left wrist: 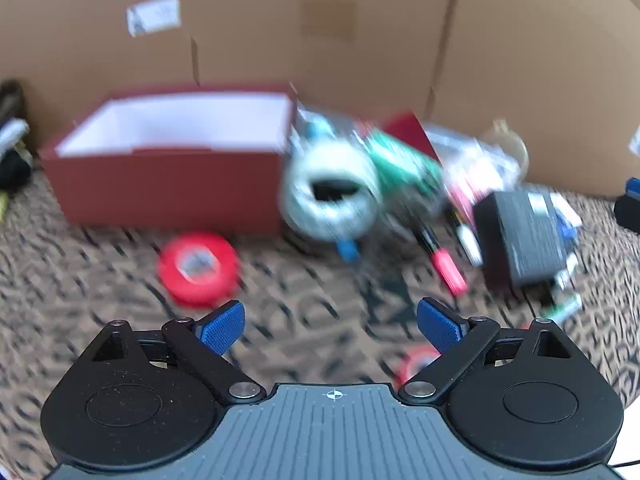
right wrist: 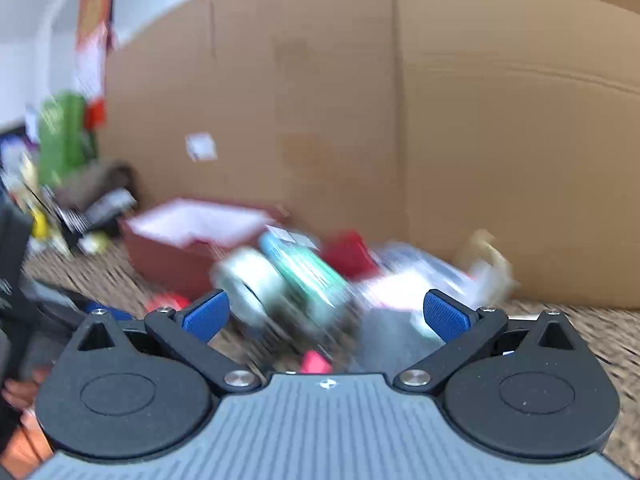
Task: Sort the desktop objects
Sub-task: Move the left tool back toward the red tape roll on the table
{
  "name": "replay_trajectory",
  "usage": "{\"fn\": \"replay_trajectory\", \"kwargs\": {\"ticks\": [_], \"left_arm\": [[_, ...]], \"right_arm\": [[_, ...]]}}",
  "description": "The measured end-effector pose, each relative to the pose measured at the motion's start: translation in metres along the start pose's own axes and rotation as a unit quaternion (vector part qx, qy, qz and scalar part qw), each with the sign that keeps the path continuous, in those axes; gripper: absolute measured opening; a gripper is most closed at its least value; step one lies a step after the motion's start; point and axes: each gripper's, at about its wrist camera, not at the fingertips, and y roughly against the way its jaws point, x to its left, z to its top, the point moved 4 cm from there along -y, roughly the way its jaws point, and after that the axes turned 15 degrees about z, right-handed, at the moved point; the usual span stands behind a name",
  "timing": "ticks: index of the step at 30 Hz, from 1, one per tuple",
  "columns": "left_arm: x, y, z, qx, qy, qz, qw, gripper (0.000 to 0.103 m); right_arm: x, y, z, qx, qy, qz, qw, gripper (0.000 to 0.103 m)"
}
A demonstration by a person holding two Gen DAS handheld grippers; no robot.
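Observation:
Both views are blurred by motion. My left gripper [left wrist: 330, 308] is open over the patterned cloth with nothing between its blue pads. Ahead of it lie a red tape roll [left wrist: 198, 268], a silvery tape roll [left wrist: 332, 196], a green packet [left wrist: 404, 164], a red-capped marker [left wrist: 444, 268] and a black block [left wrist: 520, 236]. An open red box [left wrist: 168, 184] with a white inside stands at the back left. My right gripper [right wrist: 326, 300] is open and holds nothing, facing the silvery roll [right wrist: 252, 280], the green packet [right wrist: 304, 268] and the red box [right wrist: 168, 256].
A tall cardboard wall [left wrist: 320, 40] closes off the back, seen also as the cardboard wall [right wrist: 440, 120] in the right wrist view. A second small red roll [left wrist: 416, 360] lies under my left gripper's right finger. Mixed clutter [right wrist: 60, 208] and a person's hand [right wrist: 16, 396] sit at the far left.

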Motion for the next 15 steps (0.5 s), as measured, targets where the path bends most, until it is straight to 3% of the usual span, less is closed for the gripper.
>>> {"fn": "replay_trajectory", "kwargs": {"ticks": [3,5,7,11,15], "left_arm": [[-0.003,-0.012,-0.019,0.028,0.018,-0.005,0.9994,0.096],[0.008,-0.020,-0.024,0.041,0.029,0.012,0.9987,0.095],[0.024,-0.021,-0.024,0.041,0.039,0.041,0.9975,0.094],[0.053,-0.018,-0.023,0.032,0.057,0.062,0.9959,0.094],[0.066,-0.034,-0.024,0.040,0.062,0.072,0.9946,0.094]], "right_arm": [[-0.001,0.006,-0.027,0.032,0.000,-0.006,0.999,0.103],[0.003,-0.005,-0.037,0.053,-0.007,0.011,0.998,0.103],[0.011,-0.018,-0.042,0.062,-0.003,0.024,0.998,0.102],[0.032,-0.049,-0.052,0.088,0.020,0.045,0.995,0.099],[0.049,-0.065,-0.069,0.133,0.044,0.063,0.988,0.086]]}}
